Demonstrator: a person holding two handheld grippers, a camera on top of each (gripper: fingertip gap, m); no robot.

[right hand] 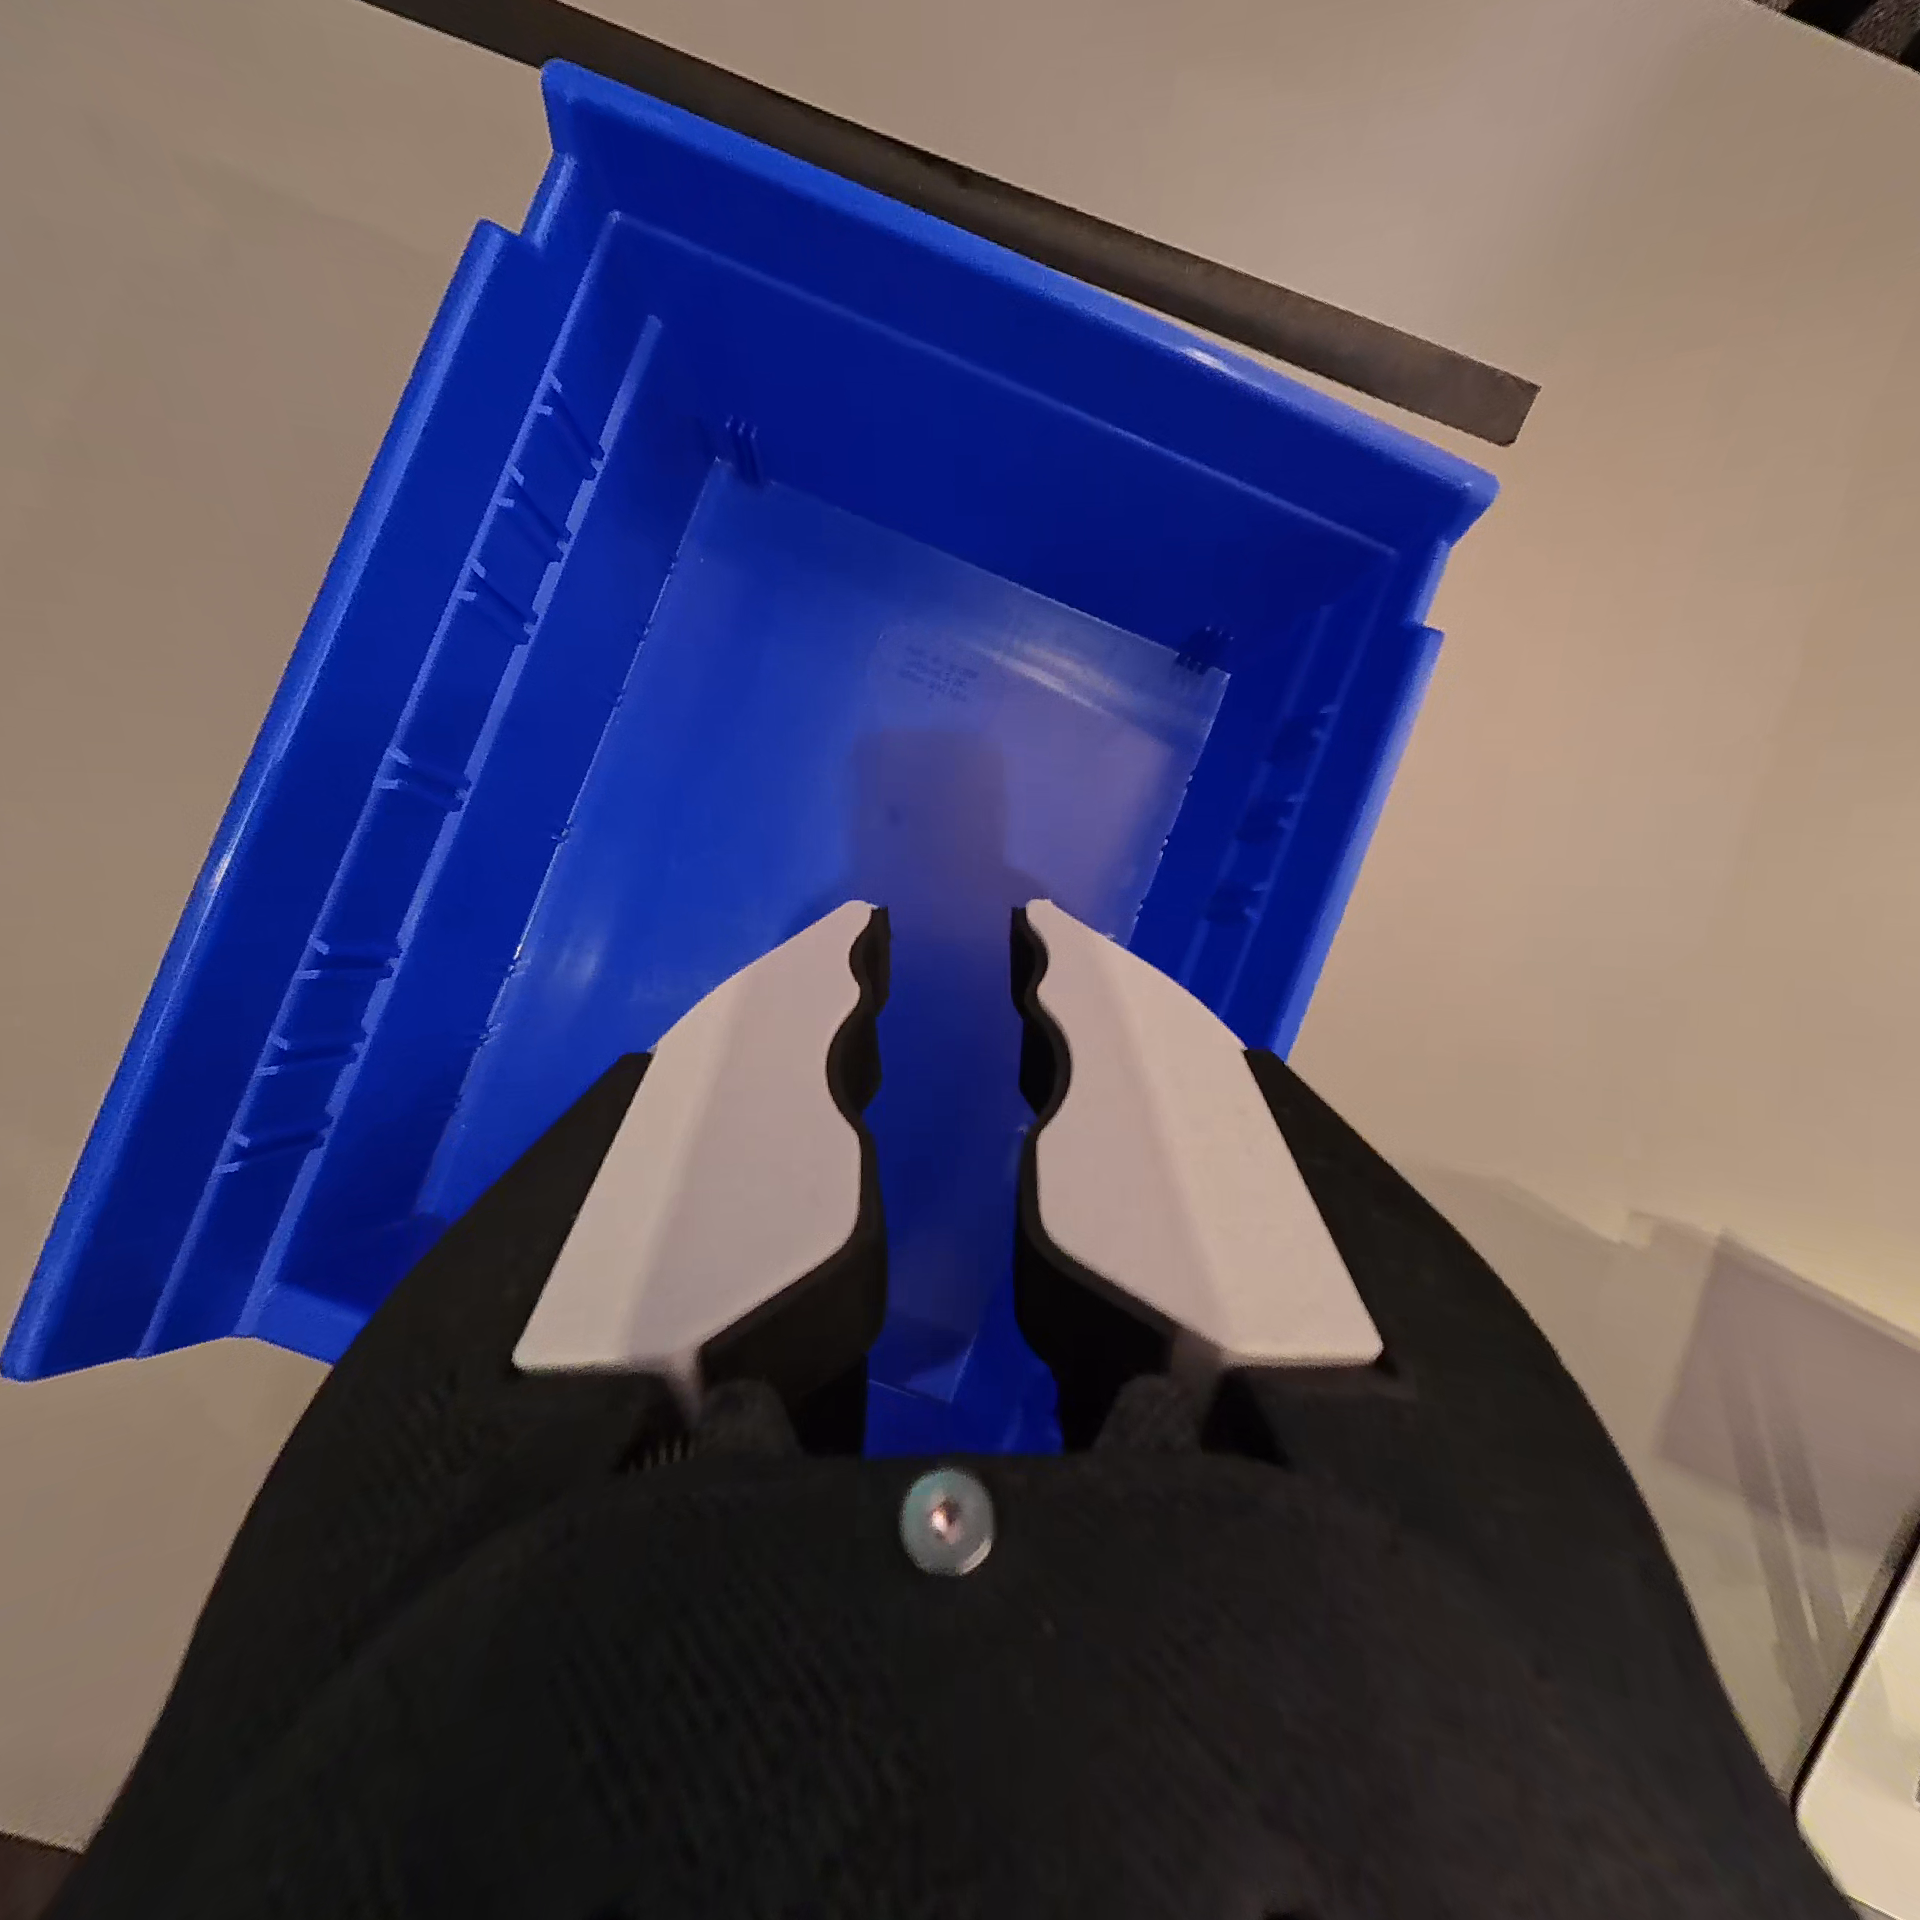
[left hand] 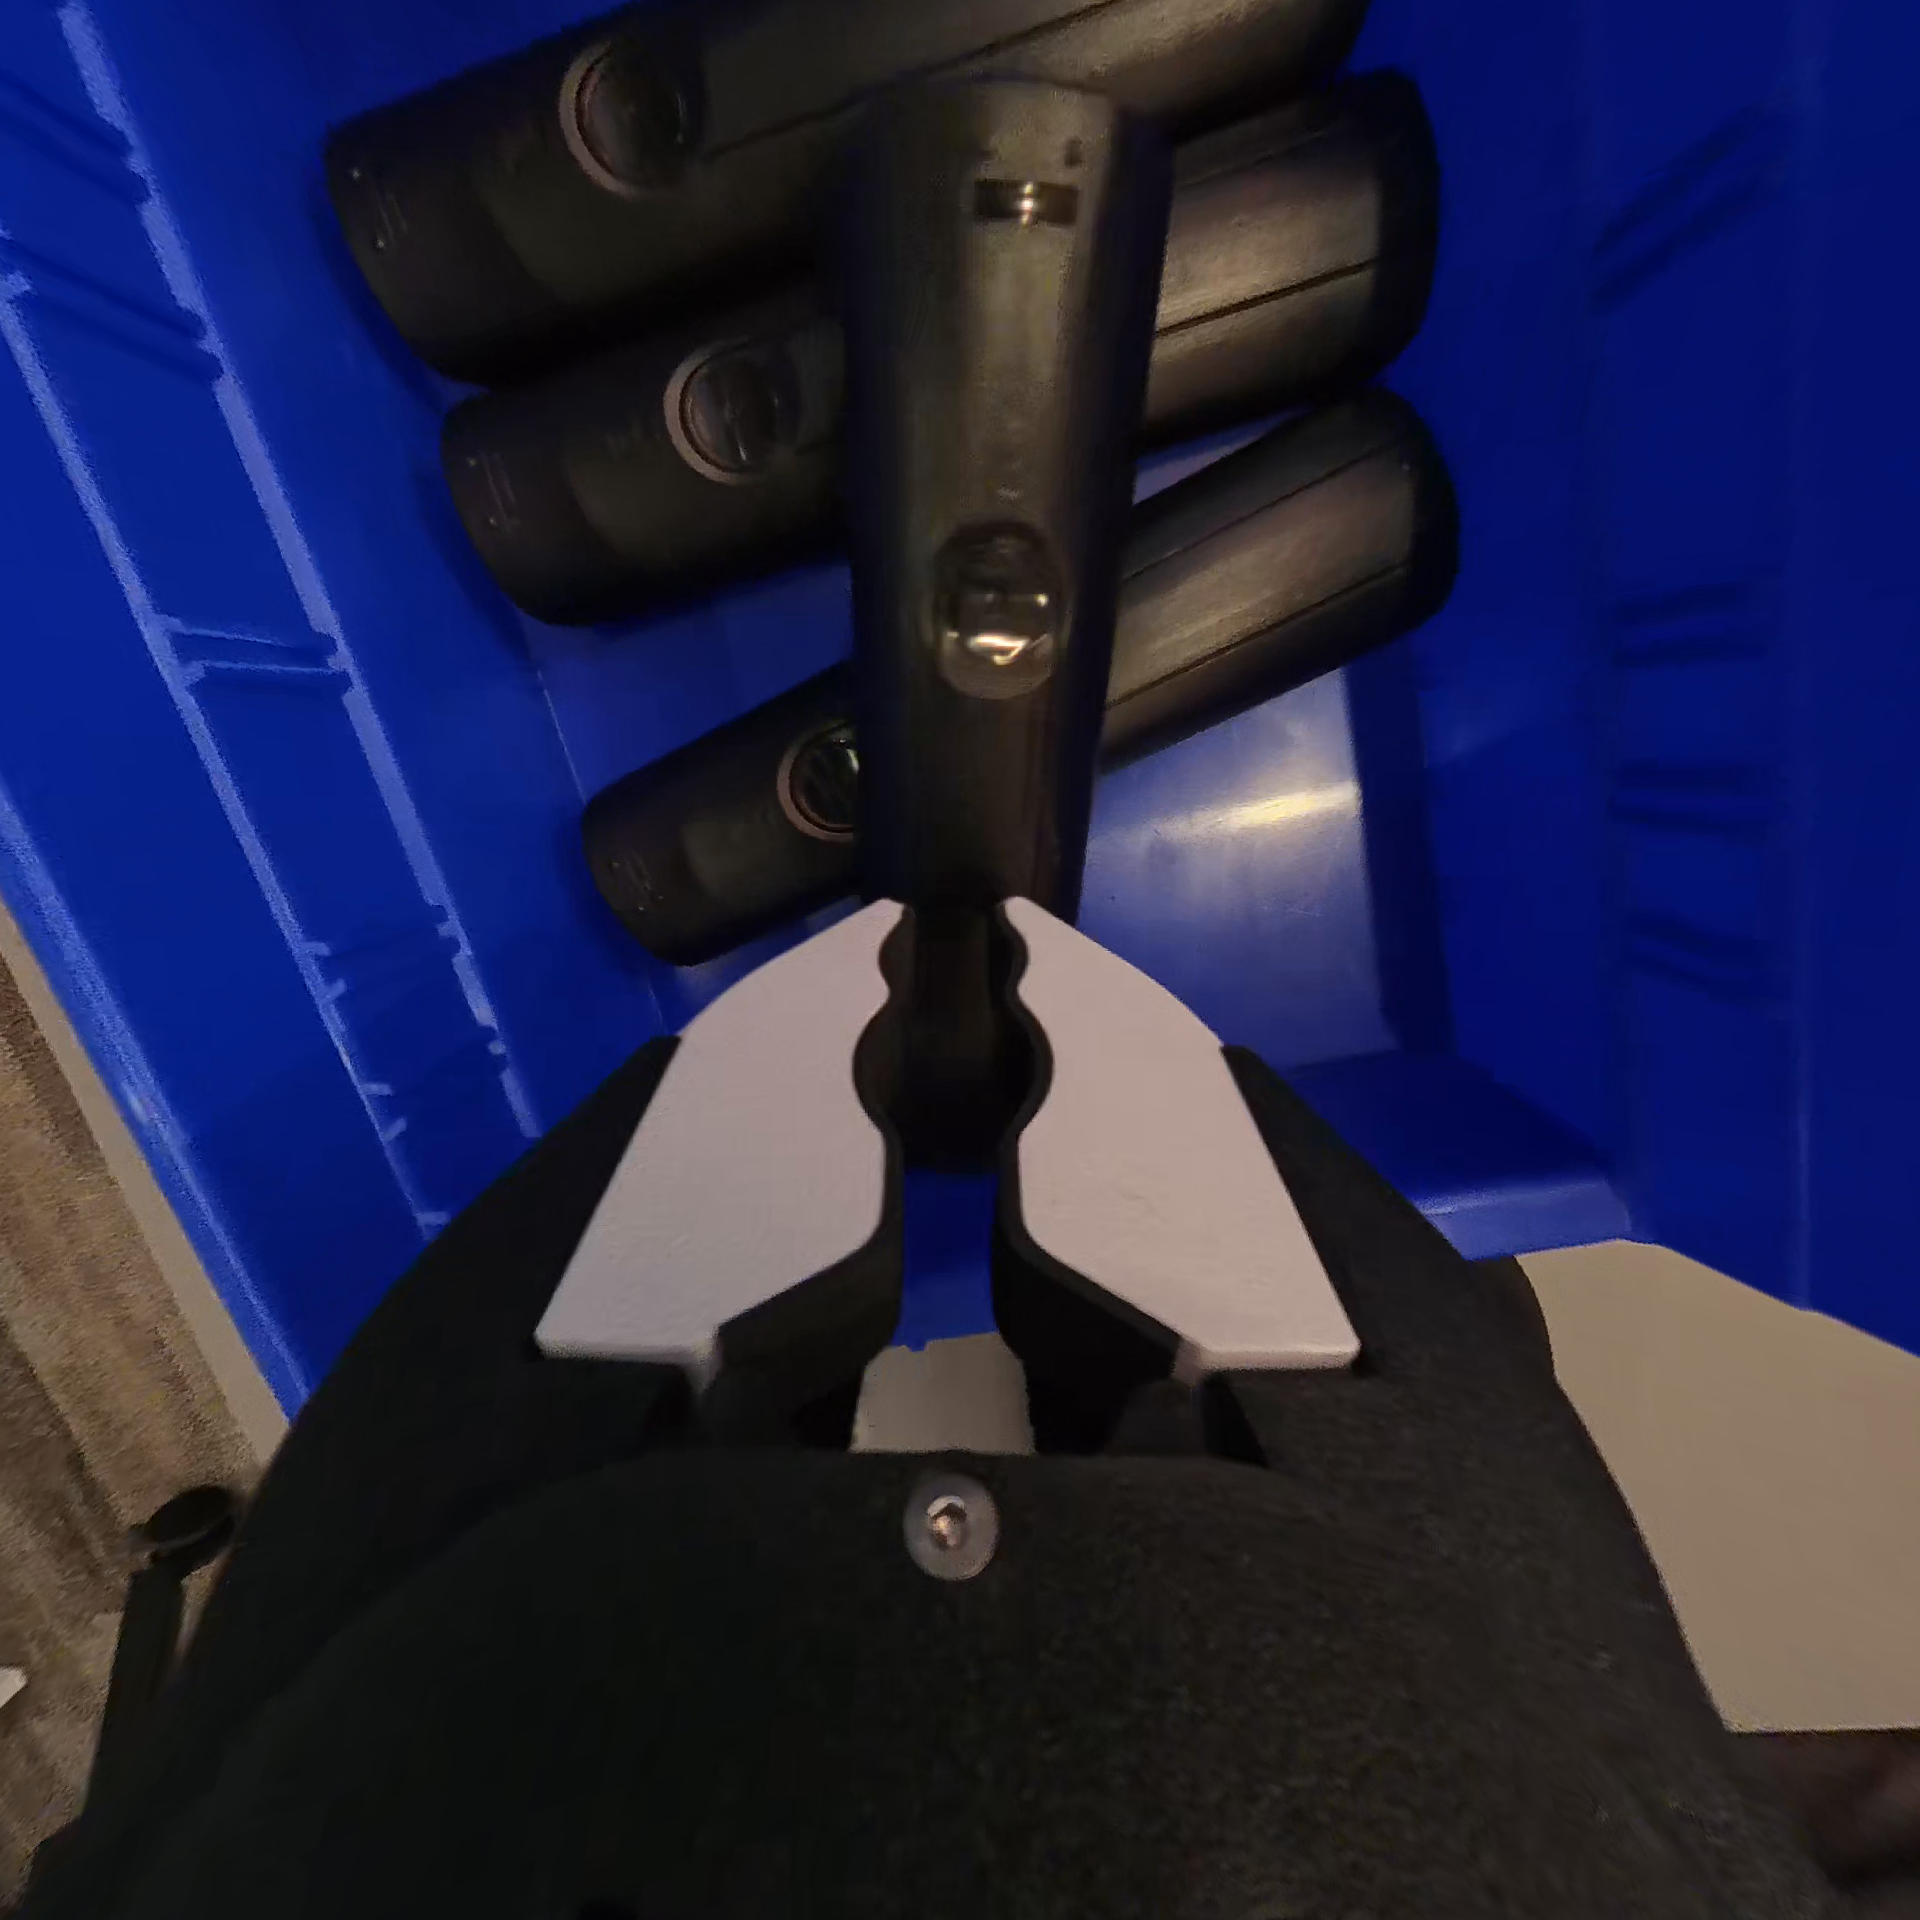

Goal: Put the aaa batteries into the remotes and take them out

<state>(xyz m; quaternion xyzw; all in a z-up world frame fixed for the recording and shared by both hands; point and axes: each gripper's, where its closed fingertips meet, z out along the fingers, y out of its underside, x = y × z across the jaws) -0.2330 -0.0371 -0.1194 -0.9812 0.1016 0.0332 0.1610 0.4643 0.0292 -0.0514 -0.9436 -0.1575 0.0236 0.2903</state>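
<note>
In the left wrist view my left gripper [left hand: 954,914] is shut on the near end of a black remote [left hand: 987,499]. The remote sticks out forward over a blue bin [left hand: 260,644]. Several more black remotes [left hand: 644,478] lie stacked on that bin's floor beneath it. In the right wrist view my right gripper [right hand: 954,914] is open with nothing between its fingers. It hangs over a second blue bin [right hand: 499,790] that holds only a clear plastic sheet [right hand: 1091,748] on its floor. No batteries show in either view.
The bins stand on a pale tabletop [right hand: 1662,831]. A dark strip [right hand: 1143,239] runs behind the second bin. A white object's edge [right hand: 1870,1714] shows at the lower right. Carpet [left hand: 62,1195] shows past the table edge on the left.
</note>
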